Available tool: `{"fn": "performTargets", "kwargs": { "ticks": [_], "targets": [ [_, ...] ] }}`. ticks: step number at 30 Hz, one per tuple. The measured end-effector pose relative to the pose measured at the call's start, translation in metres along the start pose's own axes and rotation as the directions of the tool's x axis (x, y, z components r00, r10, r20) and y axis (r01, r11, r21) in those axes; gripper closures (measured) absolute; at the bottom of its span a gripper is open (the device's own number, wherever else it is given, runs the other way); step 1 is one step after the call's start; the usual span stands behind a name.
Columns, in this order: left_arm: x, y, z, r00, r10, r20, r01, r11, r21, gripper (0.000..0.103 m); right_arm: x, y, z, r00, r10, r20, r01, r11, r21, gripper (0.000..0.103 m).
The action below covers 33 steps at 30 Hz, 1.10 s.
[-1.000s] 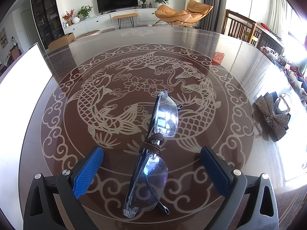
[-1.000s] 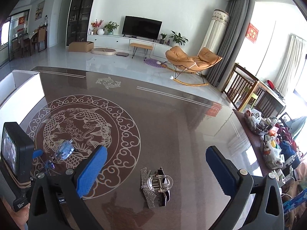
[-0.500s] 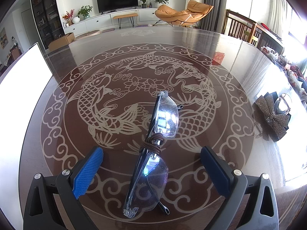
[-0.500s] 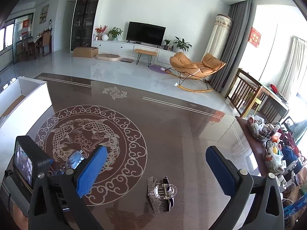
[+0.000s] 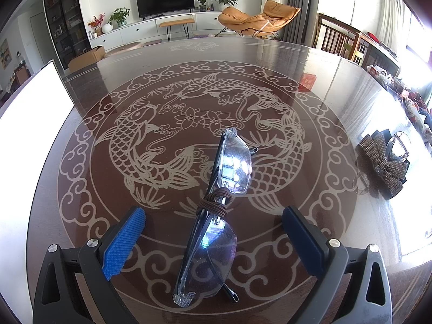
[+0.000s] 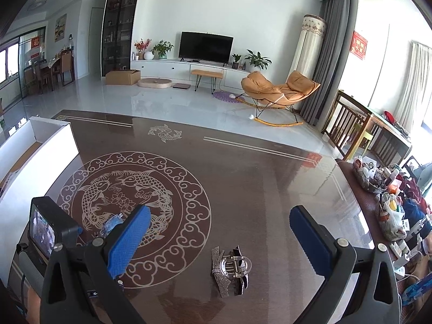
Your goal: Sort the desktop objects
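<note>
Folded clear glasses (image 5: 216, 216) with a brown hair tie (image 5: 214, 202) wound round the bridge lie on the dark table with the fish pattern. My left gripper (image 5: 213, 229) is open, low over the table, its blue pads on either side of the glasses without touching them. A sparkly bow hair clip (image 5: 386, 162) lies to the right. In the right wrist view the hair clip (image 6: 232, 270) lies on the table between my open, empty right gripper's (image 6: 218, 232) fingers, below them. The glasses (image 6: 113, 221) show partly behind its left finger.
A white box (image 5: 32, 102) stands at the table's left edge; it also shows in the right wrist view (image 6: 35, 148). The left gripper's camera body (image 6: 48, 229) sits at lower left. Cluttered bags and bottles (image 6: 391, 202) line the right side. Wooden chairs (image 6: 351, 127) stand beyond the table.
The right gripper has risen and tilted up, so the hair clip sits lower in its view. The left gripper and the glasses have not moved.
</note>
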<state>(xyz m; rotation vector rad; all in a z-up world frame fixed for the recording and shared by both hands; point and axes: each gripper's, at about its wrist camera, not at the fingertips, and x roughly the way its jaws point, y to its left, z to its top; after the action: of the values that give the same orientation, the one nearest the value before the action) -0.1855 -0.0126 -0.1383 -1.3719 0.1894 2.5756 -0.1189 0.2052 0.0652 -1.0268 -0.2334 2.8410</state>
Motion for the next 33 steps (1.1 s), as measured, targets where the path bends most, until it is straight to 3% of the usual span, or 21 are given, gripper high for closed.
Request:
{"fn": "performTargets", "kwargs": {
  "ticks": [6,16,26,30,33],
  "targets": [
    [0.000,0.000,0.000,1.000,0.000,0.000,0.000,1.000,0.000,0.000,-0.006,-0.006,0.002,0.999,0.029,0.040,-0.031,0.999,0.035,0.000],
    [0.000,0.000,0.000,1.000,-0.001,0.000,0.001,1.000,0.000,0.000,-0.009,-0.007,0.021,0.999,-0.015,0.032,0.014,1.000,0.019,0.000],
    [-0.001,0.000,0.001,1.000,-0.001,0.000,0.001,1.000,0.002,0.000,-0.010,-0.020,0.029,1.000,-0.005,0.020,0.004,0.999,0.033,0.000],
    [0.000,0.000,0.000,1.000,-0.014,-0.005,0.014,1.000,0.002,0.000,-0.003,-0.036,0.018,0.998,0.062,0.006,-0.062,0.997,0.053,0.000],
    [0.003,0.002,0.003,0.997,-0.046,-0.056,0.049,0.998,0.043,0.000,0.033,-0.074,-0.011,0.982,0.170,-0.079,-0.154,0.972,0.178,0.000]
  ]
}}
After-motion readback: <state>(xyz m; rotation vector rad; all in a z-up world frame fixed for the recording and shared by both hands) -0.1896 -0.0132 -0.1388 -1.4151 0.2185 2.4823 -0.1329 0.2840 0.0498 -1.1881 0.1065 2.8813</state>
